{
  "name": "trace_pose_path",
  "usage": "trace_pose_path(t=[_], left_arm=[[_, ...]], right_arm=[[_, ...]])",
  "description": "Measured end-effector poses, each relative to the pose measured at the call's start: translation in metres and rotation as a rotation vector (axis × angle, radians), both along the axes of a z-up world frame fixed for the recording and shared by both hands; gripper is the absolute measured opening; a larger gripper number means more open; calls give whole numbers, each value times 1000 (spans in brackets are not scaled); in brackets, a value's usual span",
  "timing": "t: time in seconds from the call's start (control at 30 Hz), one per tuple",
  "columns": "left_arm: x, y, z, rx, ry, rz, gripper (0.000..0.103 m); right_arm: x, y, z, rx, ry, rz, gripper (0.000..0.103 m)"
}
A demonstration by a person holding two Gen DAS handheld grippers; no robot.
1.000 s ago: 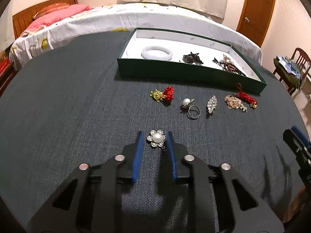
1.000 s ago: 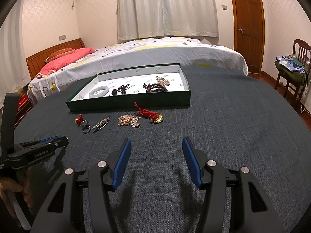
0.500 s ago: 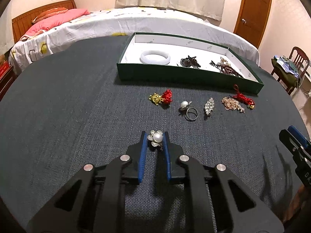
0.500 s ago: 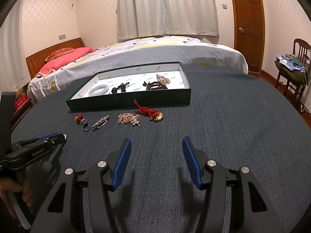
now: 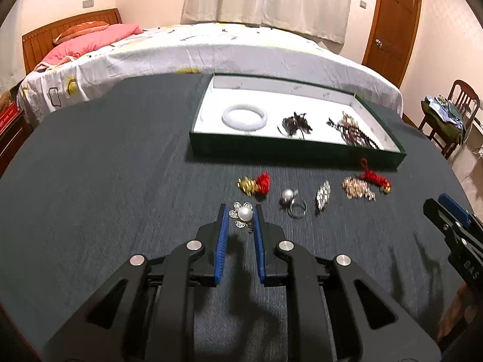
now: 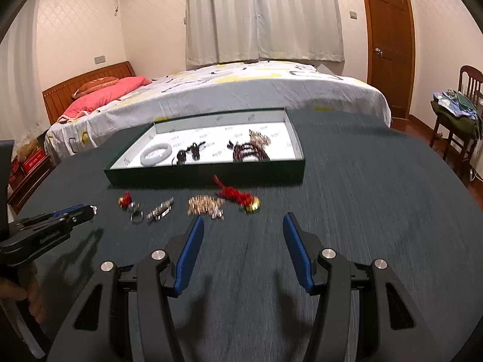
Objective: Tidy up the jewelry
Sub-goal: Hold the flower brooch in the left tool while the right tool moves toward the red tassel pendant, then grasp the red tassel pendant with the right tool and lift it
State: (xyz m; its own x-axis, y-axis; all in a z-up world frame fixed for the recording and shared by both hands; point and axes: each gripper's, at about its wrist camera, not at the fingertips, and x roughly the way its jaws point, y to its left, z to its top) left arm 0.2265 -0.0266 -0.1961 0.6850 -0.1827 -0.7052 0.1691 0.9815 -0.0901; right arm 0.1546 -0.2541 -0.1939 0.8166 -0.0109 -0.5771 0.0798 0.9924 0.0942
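My left gripper [image 5: 240,211] is shut on a silver flower brooch with a pearl [image 5: 243,214] and holds it above the dark table. Ahead lie a gold and red charm [image 5: 253,183], a pearl ring [image 5: 292,203], a crystal clip [image 5: 323,196], a gold chain [image 5: 357,188] and a red cord charm [image 5: 374,178]. The green jewelry tray [image 5: 271,147] holds a white bangle [image 5: 244,116], a dark hair piece [image 5: 295,124] and a bead necklace [image 5: 351,129]. My right gripper [image 6: 243,223] is open and empty, behind the gold chain [image 6: 205,205].
The dark round table [image 5: 105,166] carries everything. A bed [image 6: 241,87] stands behind the table. A chair with clothes [image 6: 459,111] and a wooden door [image 6: 388,30] are at the right. The left gripper also shows in the right wrist view [image 6: 90,210].
My left gripper closed on the pearl brooch and lifted it forward toward the row of jewelry. My right gripper also moved forward, still open.
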Motion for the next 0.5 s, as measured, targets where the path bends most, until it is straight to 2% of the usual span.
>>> trace_pose_path(t=[0.2,0.4,0.5], left_arm=[[18,2,12,-8,-25,6,16],[36,3,11,-18,-25,13,16],[43,3,7,-21,-17,12,16]], right_arm=[[38,0,-3,-13,52,7,54],[78,1,-26,-12,194,33,54],[88,-1,-31,0,225,30,54]])
